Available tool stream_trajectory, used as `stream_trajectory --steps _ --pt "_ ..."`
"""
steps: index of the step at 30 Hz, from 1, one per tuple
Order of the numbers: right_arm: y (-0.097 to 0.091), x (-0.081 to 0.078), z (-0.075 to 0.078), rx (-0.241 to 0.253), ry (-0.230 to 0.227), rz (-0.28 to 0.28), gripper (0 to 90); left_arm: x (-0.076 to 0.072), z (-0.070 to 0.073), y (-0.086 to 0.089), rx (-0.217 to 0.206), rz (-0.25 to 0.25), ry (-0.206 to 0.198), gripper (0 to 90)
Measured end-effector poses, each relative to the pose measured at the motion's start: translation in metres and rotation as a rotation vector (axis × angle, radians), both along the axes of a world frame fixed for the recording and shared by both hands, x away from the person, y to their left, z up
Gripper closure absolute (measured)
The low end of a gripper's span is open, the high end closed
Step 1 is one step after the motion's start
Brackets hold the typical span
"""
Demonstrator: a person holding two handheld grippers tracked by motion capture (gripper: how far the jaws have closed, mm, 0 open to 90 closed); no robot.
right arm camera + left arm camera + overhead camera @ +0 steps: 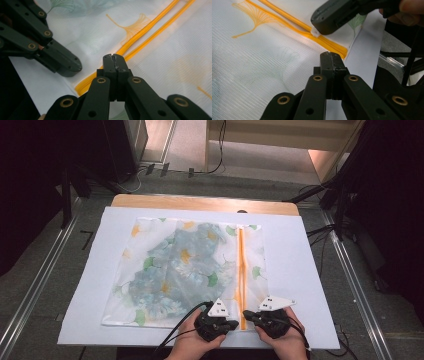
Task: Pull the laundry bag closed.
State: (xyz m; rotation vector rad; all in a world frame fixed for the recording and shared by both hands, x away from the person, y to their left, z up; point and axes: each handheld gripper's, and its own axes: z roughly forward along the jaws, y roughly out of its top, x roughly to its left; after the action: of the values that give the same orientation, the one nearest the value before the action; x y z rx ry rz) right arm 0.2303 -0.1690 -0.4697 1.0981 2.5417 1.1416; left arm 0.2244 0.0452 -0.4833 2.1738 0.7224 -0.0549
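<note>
Both claws closed tight: left claw (331, 55) just beside orange zipper (329, 45) end; right claw (115, 58) over mesh bag (175, 50), zipper underneath.

No words, numbers or brand names can be read anywhere. The translucent white mesh bag (185, 270) carries printed leaf and flower patterns, no lettering.

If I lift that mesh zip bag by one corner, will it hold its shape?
Probably not. The mesh bag lies flat and thin, so it likely droops. The folded cloth inside may slide toward the low end. The orange zipper probably stiffens just that edge.
</note>
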Motion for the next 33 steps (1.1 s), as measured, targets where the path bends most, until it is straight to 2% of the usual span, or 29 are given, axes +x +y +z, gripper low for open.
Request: stream_trajectory --steps 5,11,19,24,29,31,33 --pt "-0.001 0.008 0.001 0.001 -0.008 -0.001 90.0 0.000 0.000 0.000 0.000 -0.002 0.000 90.0" --pt "-0.004 0.025 0.004 0.021 -0.020 -0.017 90.0 -0.002 0.000 -0.001 0.014 -0.005 -0.028 90.0" --pt "-0.001 0.046 0.003 0.019 -0.023 -0.034 90.0 -0.002 0.000 0.000 0.008 -0.005 -0.022 90.0" --pt "0.001 0.062 0.004 0.008 -0.018 -0.051 90.0 -0.002 0.000 0.000 0.007 -0.003 -0.023 90.0" --pt "0.003 0.077 0.005 0.043 0.002 -0.086 90.0 -0.002 0.000 0.000 0.001 -0.005 -0.024 90.0" --pt "0.006 0.083 0.004 0.025 0.000 -0.095 90.0 -0.002 0.000 0.000 0.003 -0.004 -0.024 90.0" --pt "0.005 0.089 0.003 0.031 0.003 -0.103 90.0 -0.002 0.000 0.000 0.002 -0.004 -0.025 90.0"
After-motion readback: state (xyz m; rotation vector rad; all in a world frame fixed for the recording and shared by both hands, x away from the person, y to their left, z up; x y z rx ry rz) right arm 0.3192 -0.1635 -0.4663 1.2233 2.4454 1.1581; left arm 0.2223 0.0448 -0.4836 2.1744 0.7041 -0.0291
